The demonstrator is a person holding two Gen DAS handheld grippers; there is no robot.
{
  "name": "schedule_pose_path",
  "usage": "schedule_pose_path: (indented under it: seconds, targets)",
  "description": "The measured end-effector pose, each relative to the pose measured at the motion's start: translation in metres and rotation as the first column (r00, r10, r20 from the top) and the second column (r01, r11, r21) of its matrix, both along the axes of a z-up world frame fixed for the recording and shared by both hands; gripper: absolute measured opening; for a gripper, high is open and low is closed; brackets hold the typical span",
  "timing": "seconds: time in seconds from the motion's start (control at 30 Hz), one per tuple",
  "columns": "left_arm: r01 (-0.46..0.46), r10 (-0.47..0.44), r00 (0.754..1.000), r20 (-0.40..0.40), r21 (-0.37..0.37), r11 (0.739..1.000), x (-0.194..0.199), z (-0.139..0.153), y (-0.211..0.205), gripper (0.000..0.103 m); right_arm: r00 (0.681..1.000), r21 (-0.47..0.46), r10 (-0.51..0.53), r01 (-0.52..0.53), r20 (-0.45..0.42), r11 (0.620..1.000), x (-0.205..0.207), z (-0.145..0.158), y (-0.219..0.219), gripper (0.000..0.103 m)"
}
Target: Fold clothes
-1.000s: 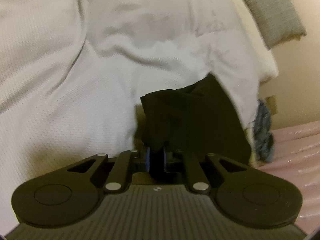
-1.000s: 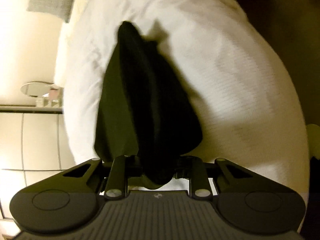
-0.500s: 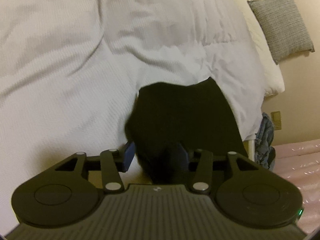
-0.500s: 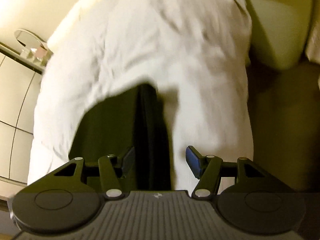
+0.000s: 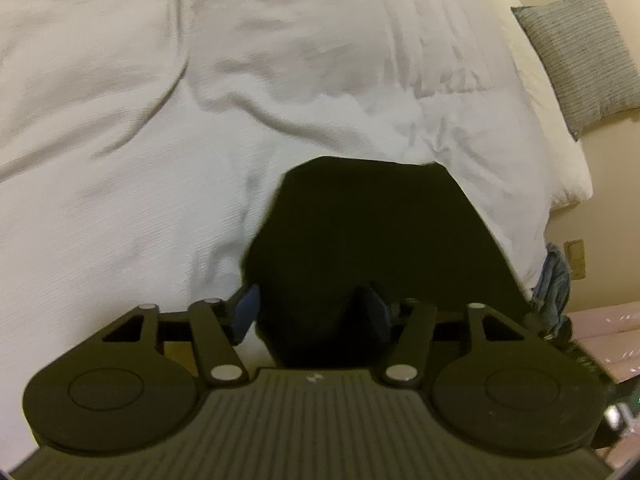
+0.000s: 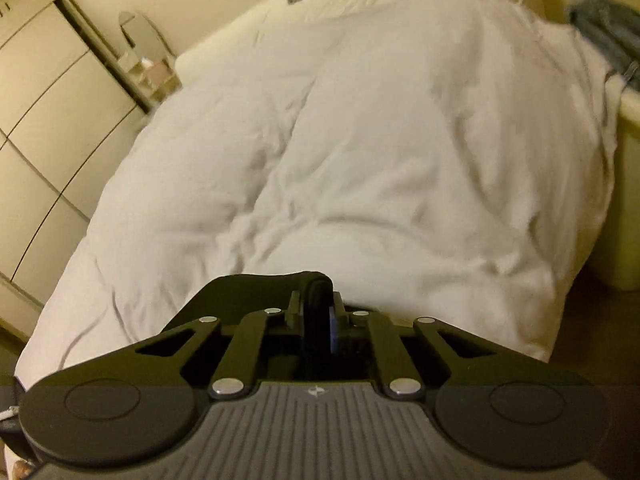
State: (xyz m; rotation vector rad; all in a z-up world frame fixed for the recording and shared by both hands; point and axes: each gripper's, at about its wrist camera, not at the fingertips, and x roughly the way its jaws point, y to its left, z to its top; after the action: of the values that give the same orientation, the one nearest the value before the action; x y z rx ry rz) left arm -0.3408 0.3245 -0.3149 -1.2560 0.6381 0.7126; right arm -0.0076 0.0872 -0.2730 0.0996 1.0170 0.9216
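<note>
A bed covered by a rumpled white duvet (image 5: pixel 168 184) fills both views under warm indoor light. In the left wrist view, going left to right, the bare quilt comes first, then the black garment (image 5: pixel 376 240) lying flat on the near part of the bed with a straight far edge. Beyond it to the right sit a grey striped pillow (image 5: pixel 580 60) against the beige wall, a bundle of blue denim cloth (image 5: pixel 554 280) hanging at the bed's side, and a wall socket plate (image 5: pixel 575 258). The left gripper (image 5: pixel 310 308) has its jaws spread wide, with the near edge of the garment lying between the blue pads (image 5: pixel 245 308); they do not pinch it.

In the right wrist view, pale cupboard doors (image 6: pixel 44 120) stand at far left, then an oval mirror (image 6: pixel 140 36) on a small shelf. The right gripper (image 6: pixel 318 316) has its jaws pressed together on a folded edge of the black garment, which bulges up just beyond the fingertips. A blue-grey cloth (image 6: pixel 608 28) lies at far right. No writing or brand mark is legible anywhere; a small pale emblem on each gripper body is too small to read.
</note>
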Motion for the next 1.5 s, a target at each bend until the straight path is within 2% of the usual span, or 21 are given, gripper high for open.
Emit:
schedule_pose_path:
  seconds: [0.1, 0.13, 0.2, 0.23, 0.27, 0.33, 0.4, 0.5, 0.57, 0.73, 0.87, 0.93, 1.03, 1.07, 1.1, 1.2, 1.37, 1.5]
  targets:
    - [-0.019, 0.019, 1.000, -0.009, -0.009, 1.000, 0.003, -0.001, -0.002, 0.057, 0.985, -0.060, -0.057, 0.048, -0.165, 0.997, 0.026, -0.042, -0.004, 0.016]
    - [-0.026, 0.026, 1.000, -0.011, -0.018, 0.999, 0.001, -0.001, -0.004, 0.057, 0.970, -0.063, -0.066, 0.053, -0.233, 0.997, 0.034, -0.056, -0.006, 0.028]
    - [-0.058, 0.059, 0.998, 0.020, -0.057, 0.997, -0.008, 0.001, -0.011, 0.057, 0.941, -0.007, -0.082, 0.084, -0.328, 0.996, 0.045, -0.065, -0.014, 0.040]
    - [-0.077, 0.079, 0.996, 0.030, -0.073, 0.994, -0.013, 0.002, -0.016, 0.057, 0.924, 0.028, -0.085, 0.103, -0.372, 0.994, 0.050, -0.066, -0.018, 0.052]
    - [-0.102, 0.106, 0.994, 0.042, -0.086, 0.991, -0.018, 0.005, -0.022, 0.058, 0.911, 0.054, -0.088, 0.120, -0.403, 0.991, 0.053, -0.065, -0.024, 0.057]
    - [-0.137, 0.146, 0.986, 0.076, -0.114, 0.984, -0.026, 0.008, -0.035, 0.062, 0.886, 0.089, -0.086, 0.142, -0.455, 0.986, 0.055, -0.064, -0.037, 0.062]
    - [-0.160, 0.178, 0.978, 0.113, -0.154, 0.975, -0.028, 0.005, -0.049, 0.067, 0.843, 0.114, -0.066, 0.149, -0.534, 0.982, 0.052, -0.069, -0.052, 0.064]
    - [-0.199, 0.228, 0.965, 0.131, -0.204, 0.958, -0.025, -0.010, -0.064, 0.067, 0.774, 0.124, -0.023, 0.131, -0.633, 0.984, 0.037, -0.084, -0.062, 0.065]
    - [-0.238, 0.284, 0.944, 0.166, -0.252, 0.938, -0.023, -0.024, -0.069, 0.067, 0.760, 0.118, 0.000, 0.101, -0.650, 0.988, 0.030, -0.094, -0.060, 0.065]
    - [-0.268, 0.326, 0.922, 0.209, -0.264, 0.927, -0.008, -0.045, -0.064, 0.064, 0.756, 0.158, 0.057, 0.063, -0.652, 0.985, 0.031, -0.113, -0.034, 0.066]
    - [-0.268, 0.320, 0.922, 0.217, -0.239, 0.933, 0.013, -0.052, -0.053, 0.063, 0.784, 0.183, 0.110, 0.005, -0.611, 0.983, 0.039, -0.117, 0.003, 0.069]
    - [-0.275, 0.320, 0.925, 0.203, -0.223, 0.935, 0.019, -0.056, -0.051, 0.060, 0.802, 0.171, 0.125, -0.029, -0.585, 0.985, 0.040, -0.119, 0.020, 0.064]
    - [-0.279, 0.316, 0.928, 0.195, -0.197, 0.940, 0.021, -0.052, -0.050, 0.037, 0.816, 0.156, 0.147, -0.071, -0.559, 0.985, 0.040, -0.109, 0.032, 0.049]
    - [-0.270, 0.303, 0.933, 0.197, -0.177, 0.947, 0.022, -0.046, -0.050, 0.027, 0.817, 0.153, 0.155, -0.083, -0.555, 0.985, 0.039, -0.103, 0.033, 0.044]
    - [-0.260, 0.288, 0.937, 0.199, -0.156, 0.953, 0.022, -0.040, -0.050, 0.023, 0.819, 0.150, 0.163, -0.095, -0.550, 0.984, 0.039, -0.097, 0.034, 0.042]
    - [-0.233, 0.245, 0.950, 0.197, -0.082, 0.969, 0.027, -0.015, -0.051, 0.020, 0.823, 0.141, 0.187, -0.131, -0.536, 0.981, 0.037, -0.079, 0.038, 0.033]
    - [-0.284, 0.289, 0.919, 0.268, -0.058, 0.957, 0.013, 0.026, -0.052, 0.019, 0.817, 0.190, 0.249, -0.173, -0.520, 0.966, 0.030, -0.033, 0.049, 0.031]
    - [-0.358, 0.348, 0.879, 0.325, -0.033, 0.933, -0.021, 0.067, -0.065, 0.019, 0.780, 0.235, 0.313, -0.217, -0.541, 0.947, 0.017, 0.007, 0.062, 0.031]
